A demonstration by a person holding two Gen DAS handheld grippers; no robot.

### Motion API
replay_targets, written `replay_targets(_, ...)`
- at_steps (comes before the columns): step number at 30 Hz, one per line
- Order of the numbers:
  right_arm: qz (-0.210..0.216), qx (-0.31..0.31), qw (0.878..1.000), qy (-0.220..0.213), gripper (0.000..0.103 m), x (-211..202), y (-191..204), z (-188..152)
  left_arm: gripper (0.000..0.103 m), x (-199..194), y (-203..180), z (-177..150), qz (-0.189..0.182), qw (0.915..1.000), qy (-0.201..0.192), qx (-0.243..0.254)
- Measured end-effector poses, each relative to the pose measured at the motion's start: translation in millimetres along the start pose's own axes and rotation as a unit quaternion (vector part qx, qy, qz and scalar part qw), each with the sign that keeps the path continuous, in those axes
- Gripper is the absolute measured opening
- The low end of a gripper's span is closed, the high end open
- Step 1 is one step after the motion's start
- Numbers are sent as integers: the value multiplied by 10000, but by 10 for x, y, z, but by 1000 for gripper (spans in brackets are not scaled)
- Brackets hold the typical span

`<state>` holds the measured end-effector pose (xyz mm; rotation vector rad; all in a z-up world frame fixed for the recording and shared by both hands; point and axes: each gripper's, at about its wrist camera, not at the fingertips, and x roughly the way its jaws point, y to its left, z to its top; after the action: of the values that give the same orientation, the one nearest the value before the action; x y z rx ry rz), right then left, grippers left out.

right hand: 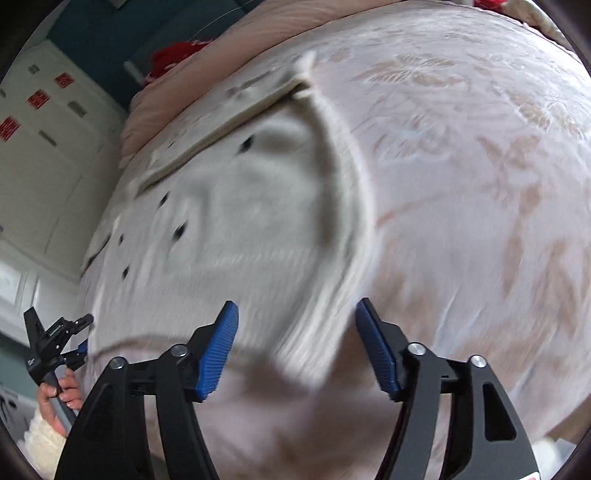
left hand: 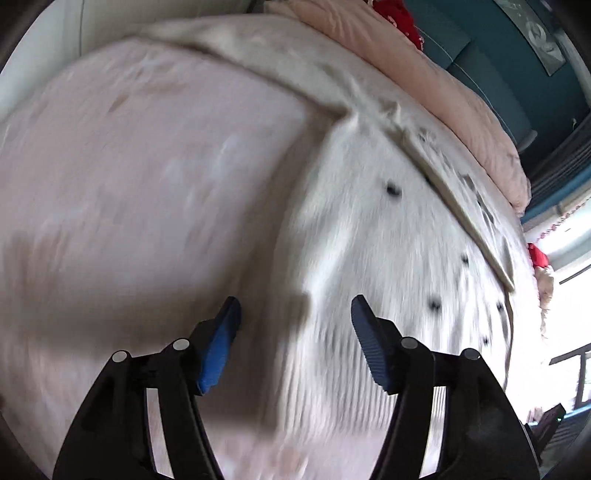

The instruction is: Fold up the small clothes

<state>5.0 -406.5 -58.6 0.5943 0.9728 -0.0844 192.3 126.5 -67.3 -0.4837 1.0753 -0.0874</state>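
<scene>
A small white ribbed garment with dark dots (left hand: 373,236) lies flat on the pink bedspread (left hand: 147,177). In the right wrist view the garment (right hand: 240,221) fills the middle, with a folded edge running down its right side. My left gripper (left hand: 295,314) is open and empty, just above the garment's near left edge. My right gripper (right hand: 297,317) is open and empty over the garment's near right edge. The left gripper also shows in the right wrist view (right hand: 77,332), held by a hand at the bed's left side. Both views are motion-blurred.
A peach duvet (left hand: 443,85) is bunched at the head of the bed with a red item (left hand: 399,18) beyond it. A white wardrobe (right hand: 44,155) stands left of the bed. A bright window (left hand: 569,280) is at the right.
</scene>
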Motion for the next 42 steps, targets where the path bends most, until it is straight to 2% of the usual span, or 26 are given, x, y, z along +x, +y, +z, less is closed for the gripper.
replay_targets(1,-3,-3,10000,-17,70,26,47,-8,65,-40,-4,-71,-17,10000,-36,43)
replay_targets(2,22,-17,10000,-44,70,66,106,20,73,-47,-58,-132,-64,9999,-24,102)
replay_targets(3,51,-22,10000,-55,65,88,109,25,76,-24,-123,-163,-151,9998,29,132)
replay_targets(4,83,5,9999,-79,33,126,124,70,76,8,-181,-180,-221,9996,84,168)
replay_targets(5,157,116,9998,2,8,188,116,139,71,83,-281,-168,-278,9991,209,240)
replay_targets(6,284,284,9992,89,10,227,58,148,47,84,-284,-183,-266,9989,264,289)
replay_targets(8,422,376,9983,-156,9,46,58,162,11,150,-320,-124,-219,9981,501,294)
replay_targets(10,314,109,9989,-328,8,-228,103,137,10,49,-256,-93,-342,9979,548,15)
replay_targets(12,229,-4,9992,-316,8,-486,28,23,9,-169,-232,-167,-392,9980,483,122)
replay_targets(14,43,-56,9998,-188,8,-632,-77,-105,9,-350,-186,-310,-542,9966,589,170)
replay_targets(17,-387,-163,9989,218,8,-607,-219,-341,9,-407,-142,-640,-506,9935,979,301)
replay_targets(19,-633,-236,9963,540,13,-500,-257,-439,11,-326,-98,-839,-431,9907,1249,327)
replay_targets(21,-859,-339,9948,436,17,-526,-189,-396,16,-309,-67,-894,-480,9915,1155,355)
replay_targets(23,-1148,-490,9922,64,26,-636,-55,-260,18,-407,-44,-634,-718,9942,784,150)
replay_targets(24,-1276,-570,9901,-100,35,-690,1,-190,23,-476,-20,-505,-771,9953,577,97)
replay_targets(25,-1425,-650,9873,-274,41,-731,64,-118,29,-561,10,-219,-763,9970,153,30)
replay_targets(26,-1519,-729,9847,-448,42,-785,167,-23,49,-609,52,-2,-684,9975,-145,-24)
replay_targets(27,-1501,-768,9843,-528,43,-803,194,24,64,-635,83,219,-568,9973,-454,-105)
replay_targets(28,-1465,-791,9843,-580,46,-825,227,47,65,-640,142,527,-349,9955,-849,-216)
replay_targets(30,-1357,-804,9857,-586,48,-782,389,143,67,-542,282,1106,-61,9921,-1203,-357)
replay_targets(31,-1289,-812,9867,-558,48,-746,435,139,67,-450,350,1370,56,9912,-1257,-407)
replay_targets(32,-1208,-843,9878,-500,48,-699,533,150,67,-338,458,1680,396,9879,-1366,-619)
replay_targets(35,-1063,-1001,9888,-297,49,-521,779,121,67,-42,759,2326,896,9793,-1515,-999)
replay_targets(38,-981,-1137,9887,-26,52,-333,1000,52,64,274,1026,2660,1228,9703,-1441,-1502)
replay_targets(40,-903,-1200,9886,142,52,-208,1118,19,54,525,1182,2773,1252,9694,-1177,-1755)
replay_targets(42,-864,-1246,9881,253,52,-93,1198,-31,27,629,1248,2773,1253,9700,-1000,-1827)
